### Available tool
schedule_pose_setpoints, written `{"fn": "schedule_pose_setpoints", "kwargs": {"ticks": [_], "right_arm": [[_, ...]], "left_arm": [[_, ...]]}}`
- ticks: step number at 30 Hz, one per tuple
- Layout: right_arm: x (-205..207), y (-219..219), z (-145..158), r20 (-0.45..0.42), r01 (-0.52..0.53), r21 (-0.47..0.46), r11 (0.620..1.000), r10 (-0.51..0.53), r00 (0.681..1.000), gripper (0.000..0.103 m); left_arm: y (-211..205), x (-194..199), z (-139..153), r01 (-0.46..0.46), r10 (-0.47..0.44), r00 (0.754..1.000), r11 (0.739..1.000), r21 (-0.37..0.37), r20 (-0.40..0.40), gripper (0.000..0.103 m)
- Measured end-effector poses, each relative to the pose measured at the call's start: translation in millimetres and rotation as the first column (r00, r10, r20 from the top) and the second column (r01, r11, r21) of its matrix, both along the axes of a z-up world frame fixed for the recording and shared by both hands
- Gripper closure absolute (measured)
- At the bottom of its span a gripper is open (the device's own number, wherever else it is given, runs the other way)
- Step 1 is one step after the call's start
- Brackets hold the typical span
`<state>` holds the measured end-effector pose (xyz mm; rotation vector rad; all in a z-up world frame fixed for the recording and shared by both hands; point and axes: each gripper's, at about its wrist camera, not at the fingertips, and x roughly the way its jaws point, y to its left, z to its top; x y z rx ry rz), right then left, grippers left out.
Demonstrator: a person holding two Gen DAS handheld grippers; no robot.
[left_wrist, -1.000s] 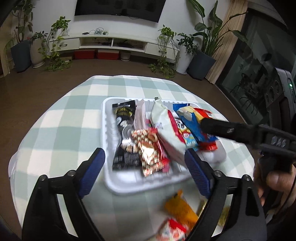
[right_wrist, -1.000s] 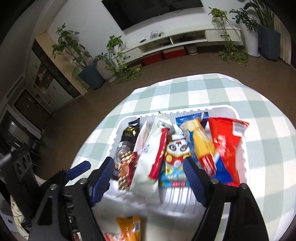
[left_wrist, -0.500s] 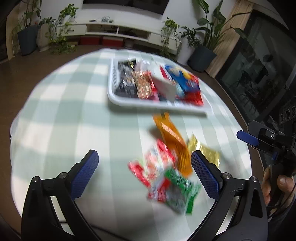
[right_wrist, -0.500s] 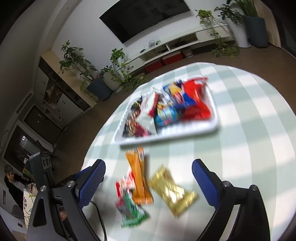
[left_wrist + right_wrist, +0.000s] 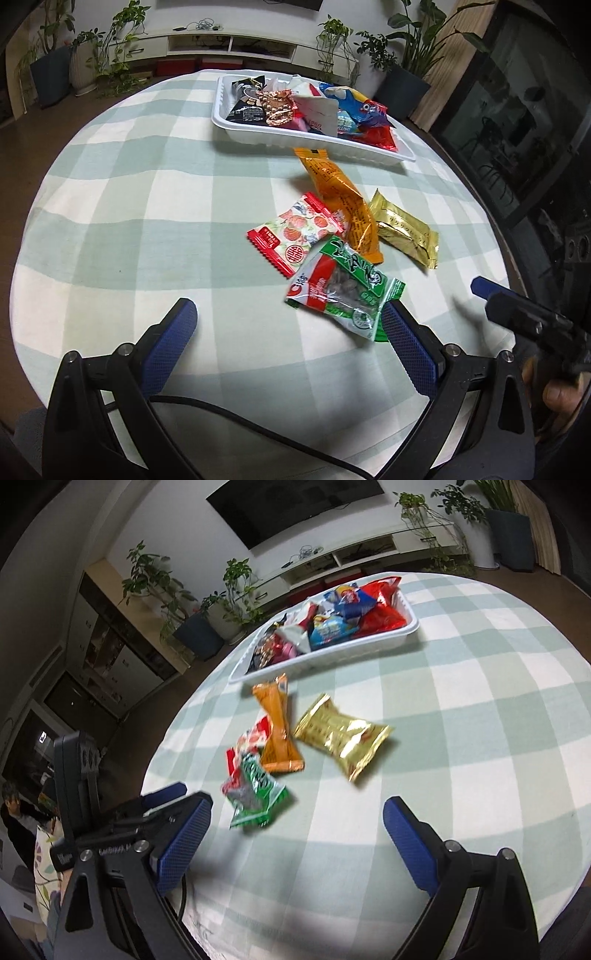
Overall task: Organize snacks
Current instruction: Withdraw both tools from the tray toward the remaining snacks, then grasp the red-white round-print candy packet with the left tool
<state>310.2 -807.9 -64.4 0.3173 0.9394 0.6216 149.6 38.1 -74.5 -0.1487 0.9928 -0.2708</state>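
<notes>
— What changed since a second ago?
— Both grippers pulled back from the white tray (image 5: pixel 258 134), now far ahead of the fingers. The left gripper (image 5: pixel 291 339) and right gripper (image 5: pixel 295 834) have just spread wide, nothing between them.
— And the loose snacks?
— The green packet (image 5: pixel 343 288) lies just ahead of the left gripper's right finger; the orange packet (image 5: pixel 341 199), strawberry packet (image 5: pixel 295 232) and gold packet (image 5: pixel 341 734) lie beyond.
</notes>
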Motion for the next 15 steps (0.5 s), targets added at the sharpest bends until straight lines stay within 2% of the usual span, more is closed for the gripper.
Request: {"fn": "schedule_pose_setpoints", "kwargs": {"ticks": [5,10,13,15], "right_arm": [[-8,1,-4,0.011,-0.011,-0.023,1.0,0.011,1.0,0.006],[-9,1,-4,0.013,-0.012,-0.027,1.0,0.012,1.0,0.007],[-10,3,-5,0.015,-0.021,-0.033,0.999,0.022,1.0,0.008],[-10,4,-6,0.011,-0.026,-0.036,0.999,0.026,1.0,0.009]], "left_arm": [[6,19,8,0.018,-0.018,1.0,0.999,0.044,0.013,0.002],[12,50,16,0.043,-0.045,0.999,0.991,0.126,0.01,0.002],[4,72,18,0.123,-0.123,0.992,0.975,0.186,-0.01,0.002],[-5,83,17,0.18,-0.179,0.984,0.954,0.241,-0.027,0.003]]}}
